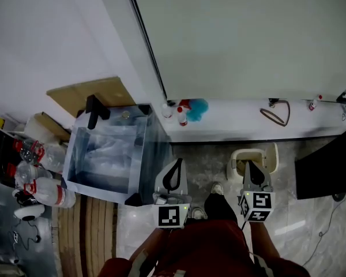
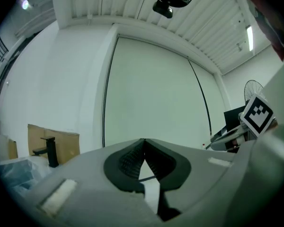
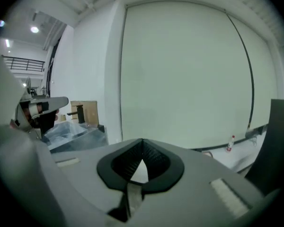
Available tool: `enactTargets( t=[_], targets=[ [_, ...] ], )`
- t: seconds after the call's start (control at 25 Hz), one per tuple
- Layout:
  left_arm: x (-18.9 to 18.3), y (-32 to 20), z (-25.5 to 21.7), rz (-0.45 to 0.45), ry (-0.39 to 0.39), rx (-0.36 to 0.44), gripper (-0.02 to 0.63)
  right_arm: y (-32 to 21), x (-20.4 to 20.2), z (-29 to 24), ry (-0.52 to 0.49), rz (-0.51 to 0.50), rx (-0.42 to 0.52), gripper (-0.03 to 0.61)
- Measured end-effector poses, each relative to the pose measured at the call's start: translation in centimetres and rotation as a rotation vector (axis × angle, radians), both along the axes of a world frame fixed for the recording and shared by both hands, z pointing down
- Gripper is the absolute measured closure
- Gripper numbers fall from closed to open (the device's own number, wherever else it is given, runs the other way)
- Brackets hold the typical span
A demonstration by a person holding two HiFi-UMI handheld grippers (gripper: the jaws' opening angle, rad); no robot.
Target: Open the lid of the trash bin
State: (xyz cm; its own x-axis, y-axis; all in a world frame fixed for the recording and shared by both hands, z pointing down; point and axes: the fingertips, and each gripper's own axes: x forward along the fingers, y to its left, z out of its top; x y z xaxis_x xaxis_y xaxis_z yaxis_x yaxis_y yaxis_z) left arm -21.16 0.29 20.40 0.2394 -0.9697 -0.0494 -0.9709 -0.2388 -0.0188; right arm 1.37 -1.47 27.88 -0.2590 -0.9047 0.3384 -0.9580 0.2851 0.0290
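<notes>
The trash bin (image 1: 246,159) is small and cream-coloured, standing on the marble floor near the white ledge with its lid down. In the head view my right gripper (image 1: 253,171) hangs over the bin, shut with nothing in it. My left gripper (image 1: 173,173) is held to the bin's left, beside a clear box, also shut and empty. Both gripper views face the white wall panel: the left gripper (image 2: 144,142) and the right gripper (image 3: 142,142) have their jaws meeting at the tips. Neither of those two views includes the bin.
A clear box (image 1: 109,154) lined with plastic stands at the left, with a black fitting (image 1: 94,112) and cardboard (image 1: 92,93) behind it. Bottles (image 1: 37,186) crowd the far left. The ledge holds spray bottles, a blue cloth (image 1: 196,109) and a coiled cable (image 1: 277,113). A dark panel (image 1: 326,169) stands at the right.
</notes>
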Motion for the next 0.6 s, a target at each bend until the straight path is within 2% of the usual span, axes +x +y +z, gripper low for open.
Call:
enactTargets(
  t=[0.12, 0.28, 0.36, 0.48, 0.6],
  targets=[
    [-0.6, 0.3, -2.4, -0.025, -0.004, 0.039, 0.611, -0.3, -1.0, -5.2, 0.002, -0.031, 0.153, 0.578],
    [-1.1, 0.8, -4.6, -0.046, -0.053, 0.082, 0.611, 0.3, -2.2, -11.2, 0.013, -0.076, 0.363, 0.578],
    [-1.3, 1.3, -5.5, -0.067, -0.073, 0.124, 0.611, 0.7, -2.3, -13.1, -0.042, -0.094, 0.439, 0.578],
    [-1.4, 1.9, -6.0, -0.084, -0.097, 0.174, 0.611, 0.9, -1.8, -13.8, -0.083, -0.085, 0.480, 0.578],
    [-1.6, 2.0, -5.4, -0.093, -0.100, 0.160, 0.611, 0.9, -1.7, -13.5, -0.068, -0.089, 0.490, 0.578]
  ],
)
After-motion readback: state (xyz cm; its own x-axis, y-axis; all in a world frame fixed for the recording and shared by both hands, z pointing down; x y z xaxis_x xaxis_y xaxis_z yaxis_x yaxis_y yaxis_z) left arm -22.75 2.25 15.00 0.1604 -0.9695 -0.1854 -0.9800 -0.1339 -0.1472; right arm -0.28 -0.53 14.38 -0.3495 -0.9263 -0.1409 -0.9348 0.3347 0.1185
